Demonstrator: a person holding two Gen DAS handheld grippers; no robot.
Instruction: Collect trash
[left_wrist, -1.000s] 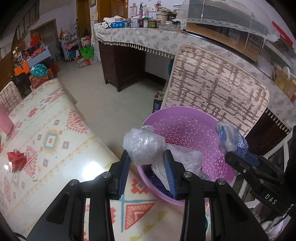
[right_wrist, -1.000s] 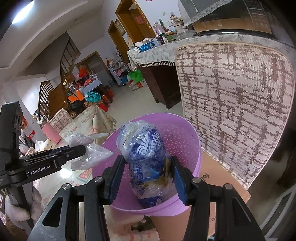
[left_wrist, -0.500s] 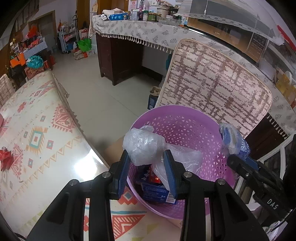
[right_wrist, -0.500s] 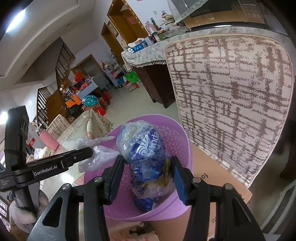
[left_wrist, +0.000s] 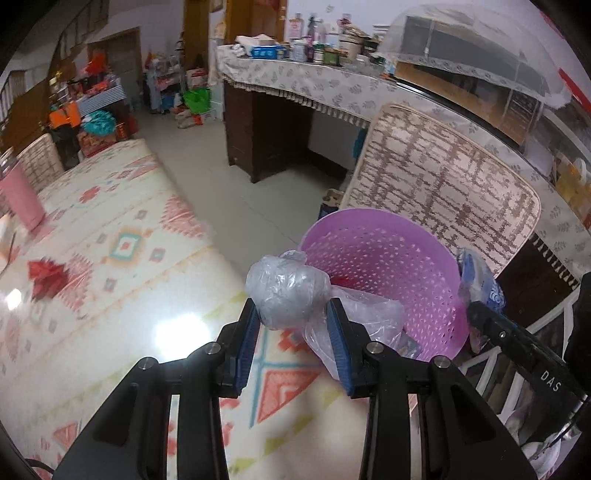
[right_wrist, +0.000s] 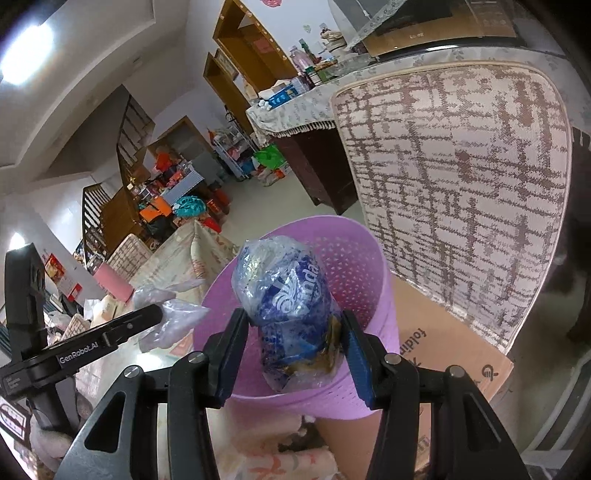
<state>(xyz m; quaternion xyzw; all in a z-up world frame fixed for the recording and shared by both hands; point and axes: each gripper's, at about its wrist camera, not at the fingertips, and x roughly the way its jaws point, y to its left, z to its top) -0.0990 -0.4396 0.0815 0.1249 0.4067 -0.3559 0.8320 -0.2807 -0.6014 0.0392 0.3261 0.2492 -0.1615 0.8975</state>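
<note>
I read the round lilac perforated plastic basket (right_wrist: 354, 266) as the target for both loads, and the coming drop turns on how each load sits relative to its open mouth. It stands on a brown cardboard sheet (right_wrist: 454, 339) beside the glossy patterned table (left_wrist: 122, 258).

In the right wrist view, my right gripper (right_wrist: 291, 343) has its jaws clenched on a crumpled blue-and-white printed plastic wrapper bundle (right_wrist: 291, 306), long axis running toward 12 o'clock. The bundle hangs right over the basket mouth, the rim just under the jaws at 6 o'clock, so I judge this arm the nearer one and ready to let go.

In the left wrist view, my left gripper (left_wrist: 291, 332) has its jaws grasping a balled clear plastic bag (left_wrist: 288, 291), with a loose tail trailing toward 4 o'clock against the basket's near rim. The ball itself sits above the table edge, and the basket opening lies at about 2 o'clock from it. I judge it needs a short carry that way before release.
</note>
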